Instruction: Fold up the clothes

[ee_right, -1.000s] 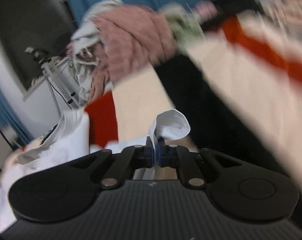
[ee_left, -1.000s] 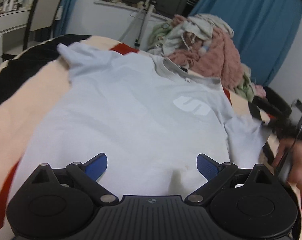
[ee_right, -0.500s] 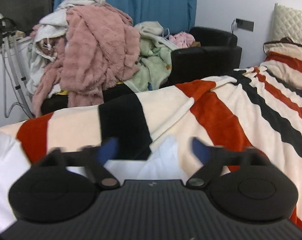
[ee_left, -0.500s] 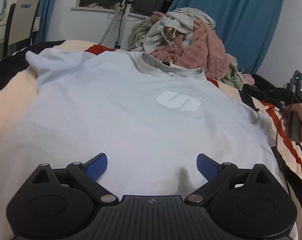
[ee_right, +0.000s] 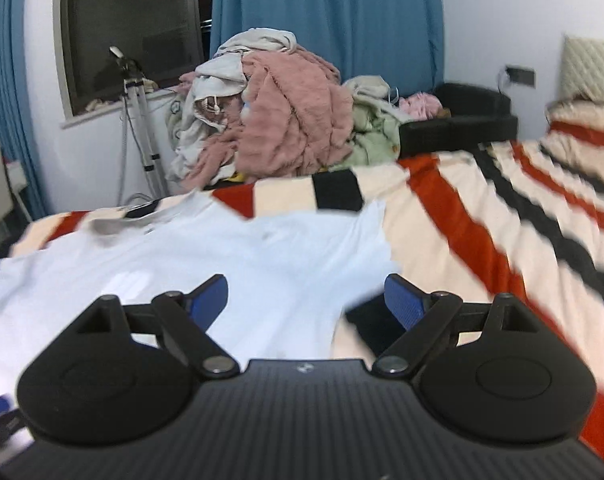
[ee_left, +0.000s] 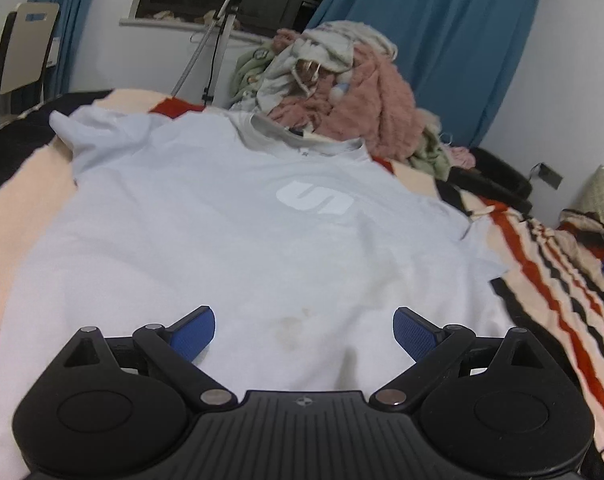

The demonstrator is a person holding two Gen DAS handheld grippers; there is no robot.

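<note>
Pale blue T-shirt (ee_left: pixel 230 240) spread flat, front up, across the striped blanket (ee_left: pixel 549 280) on the bed, collar toward the far edge, hem toward the near edge. White logo (ee_left: pixel 313 200) on the chest; faint brownish stain (ee_left: pixel 290 328) close to the hem (edges too soft to judge further). One sleeve (ee_left: pixel 90 128) rumpled toward the far left corner of the bed, the other sleeve (ee_right: pixel 365 240) lying out flat over the red and cream stripes.

Left gripper (ee_left: pixel 303 330) released, jaws spread wide, blue pads (ee_left: pixel 194 330) hovering just over the hem near the middle of the shirt, gripping nothing. Right gripper (ee_right: pixel 305 298) likewise released, jaws wide apart, poised above the shirt's right side edge below the sleeve, one pad over fabric and the other over blanket; contact with the cloth not clear.

Beyond the far edge of the bed: heap of laundry (ee_right: pixel 278 120) topped by a pink fleece, tripod (ee_right: pixel 138 136) beside it under a dark window (ee_right: pixel 130 28), blue curtains (ee_right: pixel 325 16). Chair (ee_left: pixel 22 48) at far left in the left wrist view. Pillow (ee_right: pixel 589 68) toward the bed's right end.
</note>
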